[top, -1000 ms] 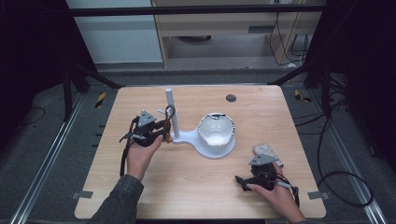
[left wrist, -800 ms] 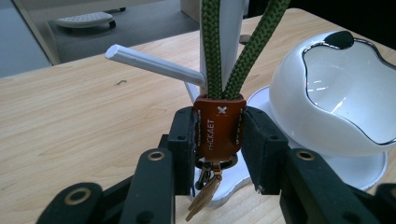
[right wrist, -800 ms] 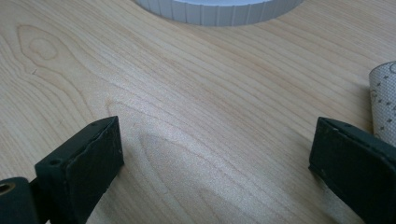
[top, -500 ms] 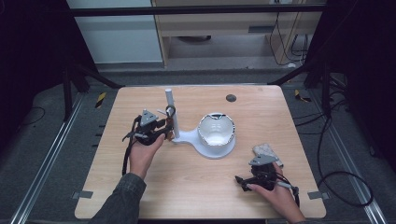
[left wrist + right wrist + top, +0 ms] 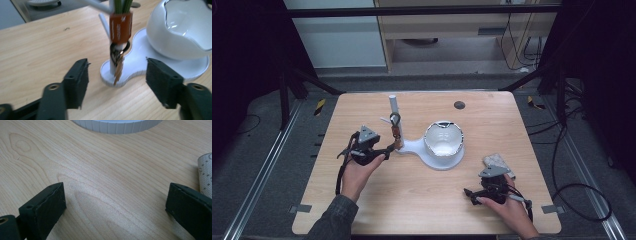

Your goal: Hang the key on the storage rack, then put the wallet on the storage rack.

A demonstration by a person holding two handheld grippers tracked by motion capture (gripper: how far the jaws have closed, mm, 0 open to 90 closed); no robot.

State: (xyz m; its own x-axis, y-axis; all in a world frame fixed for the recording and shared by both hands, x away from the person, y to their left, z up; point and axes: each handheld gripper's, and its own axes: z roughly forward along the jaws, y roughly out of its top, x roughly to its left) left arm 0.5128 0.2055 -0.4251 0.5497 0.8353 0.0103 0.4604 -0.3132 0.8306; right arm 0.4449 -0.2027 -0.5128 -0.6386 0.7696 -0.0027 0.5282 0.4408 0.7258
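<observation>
Left claw (image 5: 117, 87) lets go, keychain (image 5: 395, 126) hangs on stand peg.
We see the left claw's jaws have just been opening, nothing between them now; the keychain hangs against the white stand's post (image 5: 393, 107), centre of the high view, so hanging looks done. Right claw (image 5: 115, 207) rests apart on the desk (image 5: 362, 210), lower right. White bowl (image 5: 443, 140) sits right of the post; cloth (image 5: 497, 161) near the right claw; nothing blocks retreat.

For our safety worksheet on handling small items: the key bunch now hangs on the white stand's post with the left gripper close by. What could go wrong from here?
1. The left gripper has just been opening, its jaws either side of the brass keys on an orange-tagged strap; pulling back crookedly might snag them.
2. A knock could shift the white plastic stand and its white egg-shaped bowl.
</observation>
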